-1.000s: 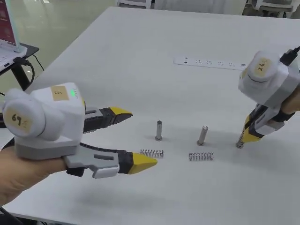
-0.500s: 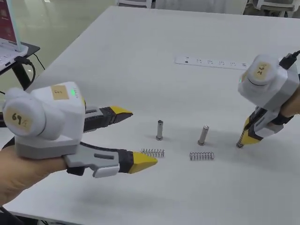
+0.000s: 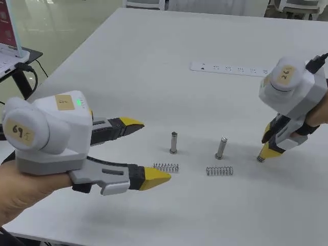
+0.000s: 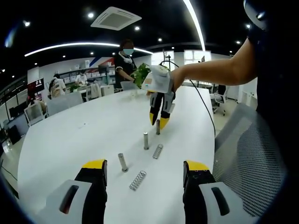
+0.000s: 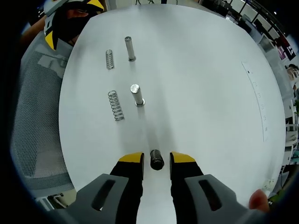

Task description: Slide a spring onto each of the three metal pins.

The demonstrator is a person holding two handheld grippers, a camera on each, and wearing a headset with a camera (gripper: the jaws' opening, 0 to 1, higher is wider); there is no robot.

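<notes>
Three metal pins stand in a row on the white table (image 3: 154, 77). The left pin (image 3: 173, 142) and middle pin (image 3: 221, 147) are bare. A loose spring (image 3: 166, 167) lies in front of the left pin, and another spring (image 3: 220, 170) lies in front of the middle pin. The right pin (image 3: 261, 158) wears a spring (image 5: 156, 161), seen end-on in the right gripper view. My right gripper (image 3: 265, 147) stands open, one jaw on either side of that spring. At the near left my left gripper (image 3: 151, 149) hovers wide open, holding nothing.
A white power strip (image 3: 230, 68) lies at the back of the table. Left of the table's edge is a laptop on a stand (image 3: 7, 51). In the left gripper view (image 4: 126, 60) a person stands far behind the table.
The right gripper's jaws have parted and let go of the spring on the right pin. The left gripper has stayed where it was.
</notes>
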